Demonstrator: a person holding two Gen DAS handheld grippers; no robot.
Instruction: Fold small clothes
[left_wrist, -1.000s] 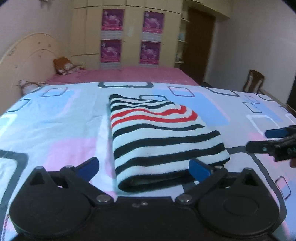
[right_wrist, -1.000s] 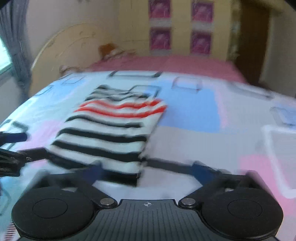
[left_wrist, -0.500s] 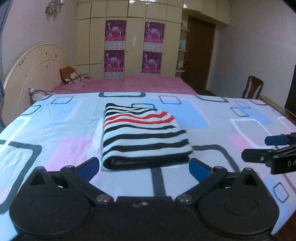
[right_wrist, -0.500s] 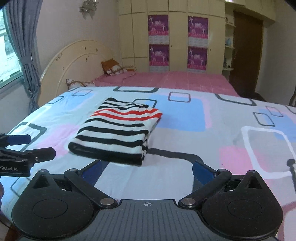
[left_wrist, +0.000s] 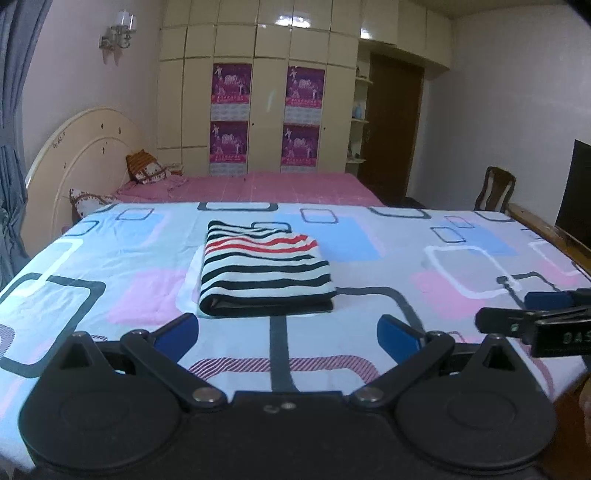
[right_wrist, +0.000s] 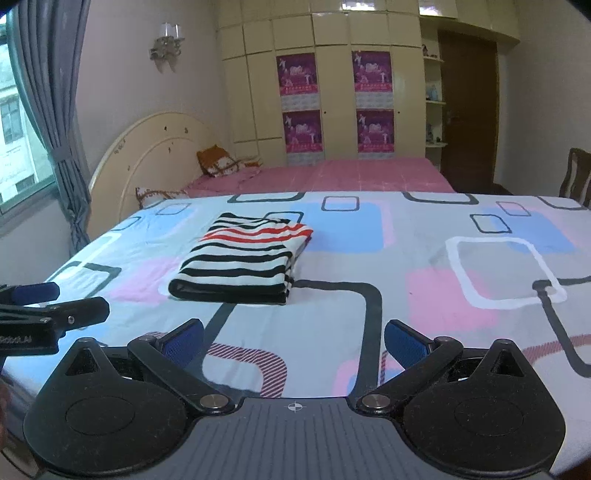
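Striped garment (left_wrist: 264, 271) lies folded on the bed (left_wrist: 369, 306), at twelve o'clock from both tools. Left tool (left_wrist: 287, 330) and right tool (right_wrist: 293, 339) gape wide, empty (nothing gripped). Risk: a careless regrasp could drag the layers apart.

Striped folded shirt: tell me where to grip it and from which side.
Grip the striped folded shirt at its thick near edge, coming in low from the front. The layers stack there in a rounded fold facing both open grippers, so one pinch likely catches them all.
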